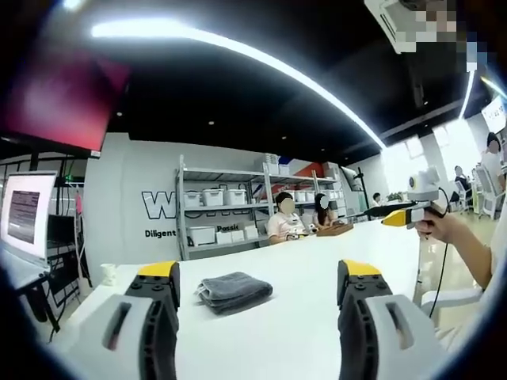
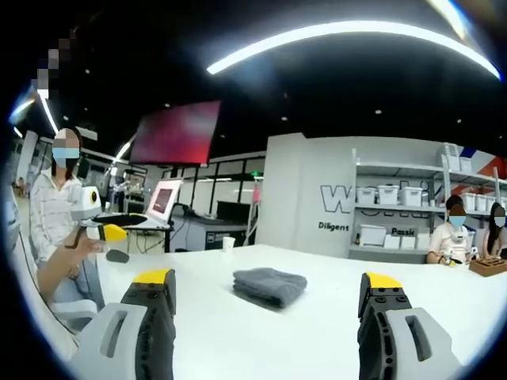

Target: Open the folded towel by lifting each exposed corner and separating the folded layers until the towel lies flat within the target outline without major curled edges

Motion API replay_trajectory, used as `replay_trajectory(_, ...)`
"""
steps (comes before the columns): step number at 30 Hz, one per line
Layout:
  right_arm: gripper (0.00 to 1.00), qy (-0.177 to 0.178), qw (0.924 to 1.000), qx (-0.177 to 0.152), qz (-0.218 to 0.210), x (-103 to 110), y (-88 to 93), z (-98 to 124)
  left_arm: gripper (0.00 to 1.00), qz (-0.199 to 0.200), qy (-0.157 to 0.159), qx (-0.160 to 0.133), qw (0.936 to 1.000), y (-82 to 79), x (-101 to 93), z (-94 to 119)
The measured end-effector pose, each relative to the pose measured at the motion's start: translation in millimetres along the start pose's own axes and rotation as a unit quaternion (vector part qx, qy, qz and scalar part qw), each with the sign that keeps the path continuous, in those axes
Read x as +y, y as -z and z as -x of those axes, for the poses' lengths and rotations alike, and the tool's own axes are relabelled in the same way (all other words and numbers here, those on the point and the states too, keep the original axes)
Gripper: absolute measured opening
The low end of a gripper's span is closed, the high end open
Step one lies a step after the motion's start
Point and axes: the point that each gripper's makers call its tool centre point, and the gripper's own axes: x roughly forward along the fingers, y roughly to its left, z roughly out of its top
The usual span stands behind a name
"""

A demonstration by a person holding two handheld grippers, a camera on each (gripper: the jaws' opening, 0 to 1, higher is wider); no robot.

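- While the folded towel (image 1: 234,290) is sitting untouched on the white table (image 1: 317,261), the left gripper view is showing the task at its very start: no corner lifted, no layer separated.
- Left gripper (image 1: 257,297) is hovering with its jaws spread wide and nothing between them; the towel is lying ahead between the two jaws, nearer the left one, not touching either.
- Towel is looking like a grey, soft, thick terry piece, folded into a compact rectangle with stacked layer edges showing along its near side.
- Table is appearing smooth, matte and white; no target outline is showing on it at this angle.
- Another gripper (image 1: 400,215) with a yellow tip is coming in from the right, held in a person's hand (image 1: 444,228), well apart from the towel.
- Shelving (image 1: 230,214) with white bins is standing behind the table, and seated people are behind the far edge.

- Right gripper view is showing the right gripper (image 2: 265,297) also gaping wide and empty, grey bodies with black, yellow-capped fingers.
- Towel (image 2: 269,285) is lying roughly midway between these jaws, further out on the table (image 2: 238,332).
- Next move is probably calling for a descent to an exposed corner, pinching just the top layer and peeling it outward; grabbing all the layers would likely drag the whole bundle.
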Motion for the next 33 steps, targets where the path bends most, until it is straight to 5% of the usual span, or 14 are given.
replay_trajectory(33, 0.96, -0.007, 0.9999, 0.013, 0.0, 0.7, 4.0, -0.3, 0.82, 0.002, -0.005, -0.001, 1.0, -0.3, 7.8, 2.1)
